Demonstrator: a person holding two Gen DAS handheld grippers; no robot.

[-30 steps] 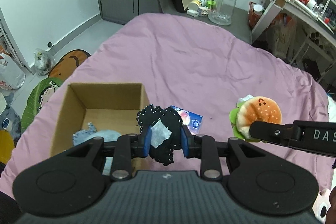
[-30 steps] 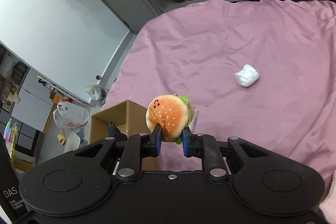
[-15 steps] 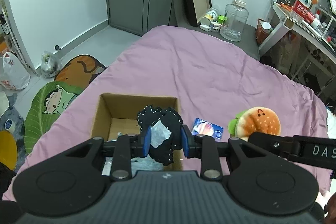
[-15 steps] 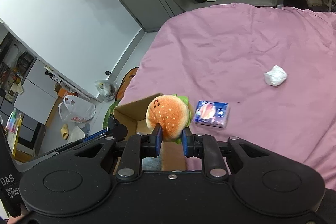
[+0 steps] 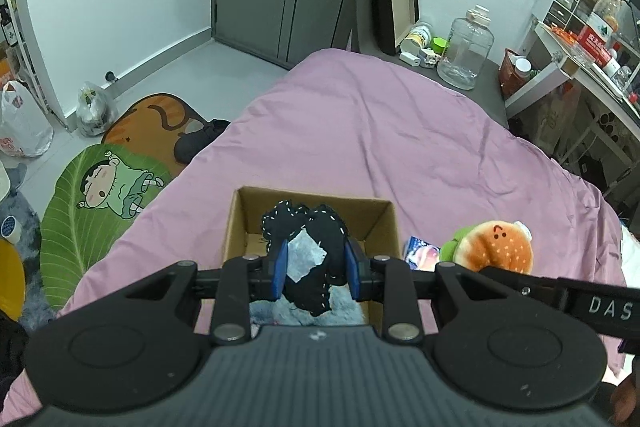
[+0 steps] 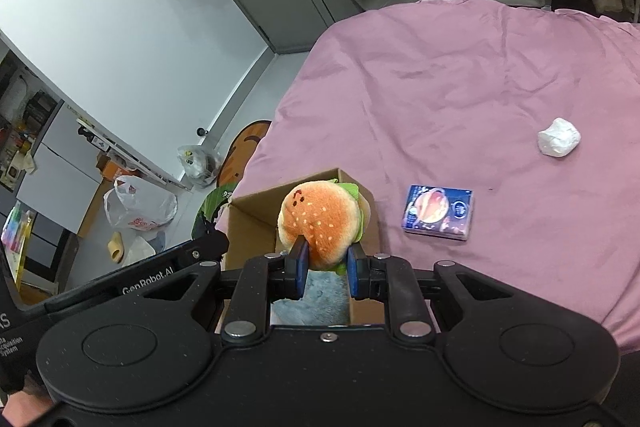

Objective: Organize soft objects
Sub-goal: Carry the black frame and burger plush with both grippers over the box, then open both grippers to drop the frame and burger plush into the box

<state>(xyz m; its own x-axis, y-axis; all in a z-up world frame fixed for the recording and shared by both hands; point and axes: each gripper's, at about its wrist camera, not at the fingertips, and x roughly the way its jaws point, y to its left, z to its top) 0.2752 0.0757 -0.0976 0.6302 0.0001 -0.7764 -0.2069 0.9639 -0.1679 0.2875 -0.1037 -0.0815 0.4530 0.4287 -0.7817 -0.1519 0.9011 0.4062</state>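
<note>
Pink bedspread (image 5: 400, 147) fills mid-frame. You've parked the cardboard box (image 5: 372, 215) lower centre, a grey fluffy thing inside. Your left tongs (image 5: 316, 265) are clamped on the black stitched plush (image 5: 316, 227) over it, your right tongs (image 6: 325, 267) pinch the burger plush (image 6: 320, 219) above its rim, both poised for dropping, I'd say. Only the right view catches the white wad (image 6: 559, 137) at right; the blue packet (image 6: 438, 213) shows fully there.

Left gripper (image 5: 314, 269) clamps a black stitched plush (image 5: 310, 255), its white tag showing, right above the open cardboard box (image 5: 240, 223) sitting at the near left edge of the pink bed (image 5: 380, 147). Something fluffy and blue-grey (image 5: 344, 311) lies inside the box. Just right of it, the right gripper (image 5: 486, 271) pinches a burger plush (image 5: 496, 247), a small blue packet (image 5: 422, 253) between them.
</note>
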